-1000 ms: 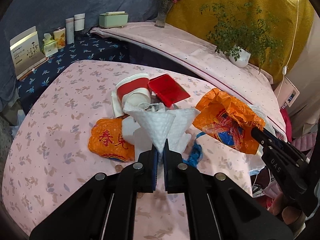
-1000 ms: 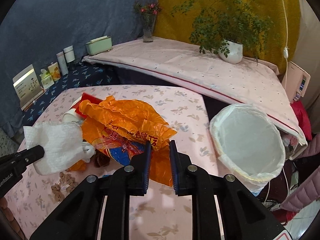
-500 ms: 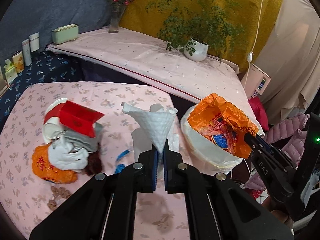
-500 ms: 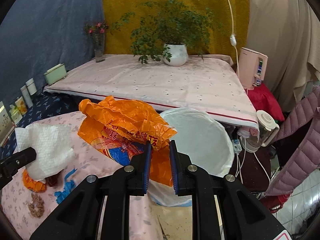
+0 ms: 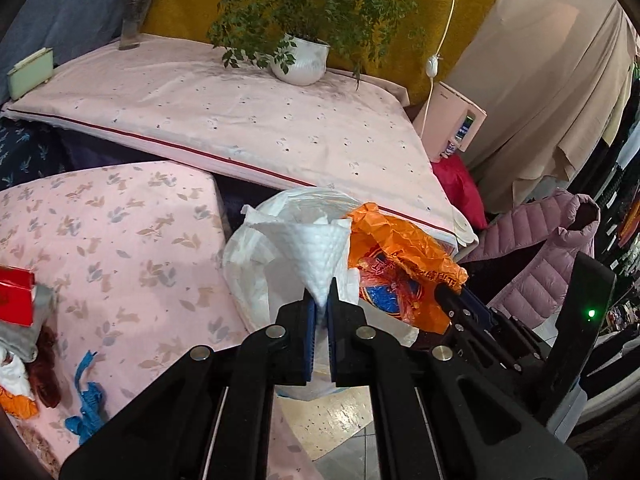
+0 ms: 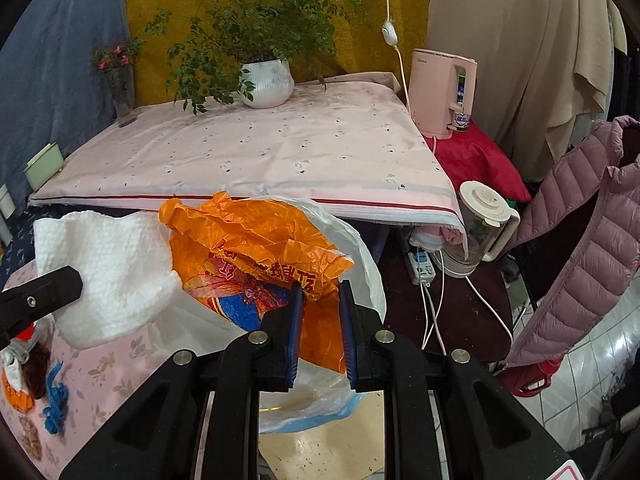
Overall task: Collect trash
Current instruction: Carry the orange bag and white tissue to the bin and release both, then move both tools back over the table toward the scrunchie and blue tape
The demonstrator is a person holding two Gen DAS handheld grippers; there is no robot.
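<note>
Both pieces of trash are up in the air right over the bin [image 6: 360,264], which sits just off the edge of the tabletop [image 5: 120,232] with its white liner bag showing. The left gripper [image 5: 320,312] has its fingers pinched nearly together on the bottom corner of the white paper towel [image 5: 316,248], and the right gripper [image 6: 320,312] has its fingers narrow and clamped on a fold of the crumpled orange plastic bag [image 6: 256,248]. My guess on what goes wrong from here: both things are light and floppy, so on release the towel could drift and land on the bin's rim or slide to the floor beside the bin, and the orange bag could cling to a finger pad instead of dropping. The two are also touching each other above the bin, so letting go of one might drag the other sideways. The liner looks slack too, so stuff could catch on it and not fall in. Hard to see: the bin's mouth is mostly covered by the trash itself, so I can't tell how full it is or exactly where its rim runs. Back on the tabletop, away from the bin, there's more clutter cut off at the edge, a red box [image 5: 16,296] and some blue scraps [image 5: 86,400].
</note>
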